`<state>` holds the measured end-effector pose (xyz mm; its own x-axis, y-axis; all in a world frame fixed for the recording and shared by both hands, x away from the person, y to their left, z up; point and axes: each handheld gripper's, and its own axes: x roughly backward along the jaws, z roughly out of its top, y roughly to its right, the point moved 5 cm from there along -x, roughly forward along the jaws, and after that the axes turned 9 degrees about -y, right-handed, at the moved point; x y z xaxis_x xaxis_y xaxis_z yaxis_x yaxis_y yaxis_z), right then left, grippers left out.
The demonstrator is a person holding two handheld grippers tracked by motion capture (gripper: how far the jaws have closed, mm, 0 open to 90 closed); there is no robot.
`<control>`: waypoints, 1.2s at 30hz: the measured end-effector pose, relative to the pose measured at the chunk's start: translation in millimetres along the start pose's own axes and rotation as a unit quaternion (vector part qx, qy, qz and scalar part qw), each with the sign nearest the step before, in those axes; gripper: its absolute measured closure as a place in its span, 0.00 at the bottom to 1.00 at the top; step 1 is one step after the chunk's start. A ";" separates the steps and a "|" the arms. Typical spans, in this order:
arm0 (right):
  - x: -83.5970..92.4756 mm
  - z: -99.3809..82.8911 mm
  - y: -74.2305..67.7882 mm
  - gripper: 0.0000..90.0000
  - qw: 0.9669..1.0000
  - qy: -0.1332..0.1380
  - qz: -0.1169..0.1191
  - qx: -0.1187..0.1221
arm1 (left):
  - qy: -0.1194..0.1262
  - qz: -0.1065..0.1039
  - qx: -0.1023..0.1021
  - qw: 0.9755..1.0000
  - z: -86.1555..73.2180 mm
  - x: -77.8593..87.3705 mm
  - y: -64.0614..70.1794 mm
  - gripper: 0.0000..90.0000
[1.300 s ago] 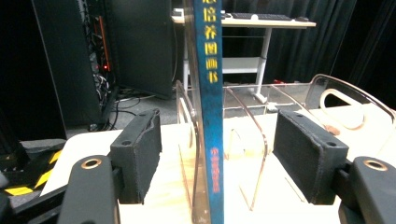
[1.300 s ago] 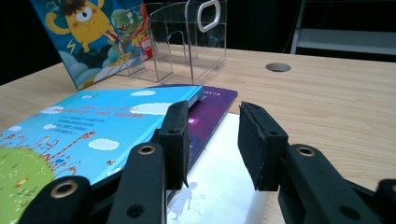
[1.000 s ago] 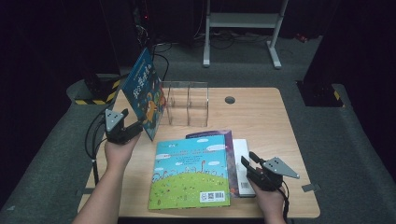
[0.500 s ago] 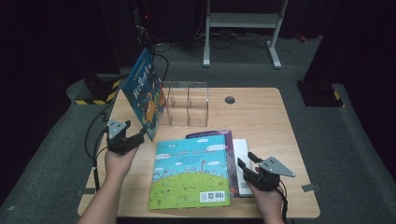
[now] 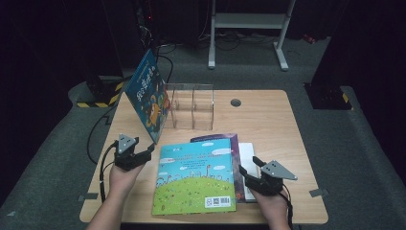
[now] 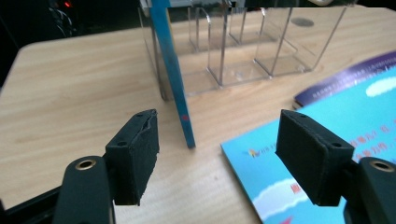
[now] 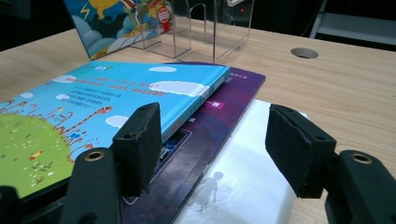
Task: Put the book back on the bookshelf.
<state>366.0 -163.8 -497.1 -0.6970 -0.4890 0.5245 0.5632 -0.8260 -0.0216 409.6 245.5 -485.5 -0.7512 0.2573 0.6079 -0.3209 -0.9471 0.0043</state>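
Note:
A blue picture book [image 5: 149,96] leans upright against the left side of a clear rack [image 5: 191,106]. Three books lie flat in a stack: a sky-blue and green one [image 5: 196,177] on top, a purple one [image 5: 233,143] under it, a white one [image 5: 248,163] lowest. My left gripper [image 5: 147,154] is open just left of the stack, its jaws level and pointed at the leaning book's lower edge [image 6: 173,70]. My right gripper [image 5: 249,166] is open at the stack's right edge. Its jaws have just been opening, with the pads apart over the purple book [image 7: 224,107] and the white book [image 7: 243,172], gripping neither.
The wooden table [image 5: 268,120] has a round cable hole [image 5: 235,102] behind the rack's right side. Bare wood lies to the left of the leaning book and across the right half. A white metal stand [image 5: 249,28] is on the dark floor beyond the table.
My left hand has come down and back toward the near edge, away from the leaning book. The right gripper's jaws have spread wider while that hand stayed almost in place.

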 end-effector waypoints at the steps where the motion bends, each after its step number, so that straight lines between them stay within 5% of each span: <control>1: -0.2 -0.1 -0.6 0.38 1.000 0.000 0.000 -0.002 | -0.002 -0.002 0.002 1.000 -2.0 -0.5 0.9 0.33; 10: -3.5 -0.8 -3.3 0.34 1.000 -0.004 -0.006 0.011 | -0.026 -0.023 -0.014 0.999 -25.6 -5.9 10.5 0.33; 14: -4.5 -0.5 -5.9 0.33 1.000 -0.010 -0.001 0.011 | -0.035 -0.054 0.011 0.998 -34.2 -5.8 16.1 0.29; 19: -4.0 0.8 -9.8 0.34 1.000 -0.009 0.003 0.015 | -0.050 -0.065 0.035 0.996 -44.8 -3.5 21.1 0.28; 25: -4.3 1.9 -14.8 0.34 1.000 -0.017 0.013 0.020 | -0.079 -0.083 0.038 0.993 -58.8 -2.1 32.3 0.24; 29: -5.0 1.9 -19.0 0.34 0.999 -0.020 0.017 0.026 | -0.108 -0.104 0.031 0.988 -69.7 -3.2 41.0 0.20; 36: -9.7 -0.5 -25.5 0.31 0.999 -0.034 0.026 0.027 | -0.124 -0.132 0.027 0.983 -78.4 -1.7 50.1 0.16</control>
<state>358.2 -138.0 -502.1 -0.6350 -0.5093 0.5808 0.6221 -0.7829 -0.0063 349.6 212.6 -548.5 -0.4796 0.4468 0.7552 -0.4497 -0.8642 0.2257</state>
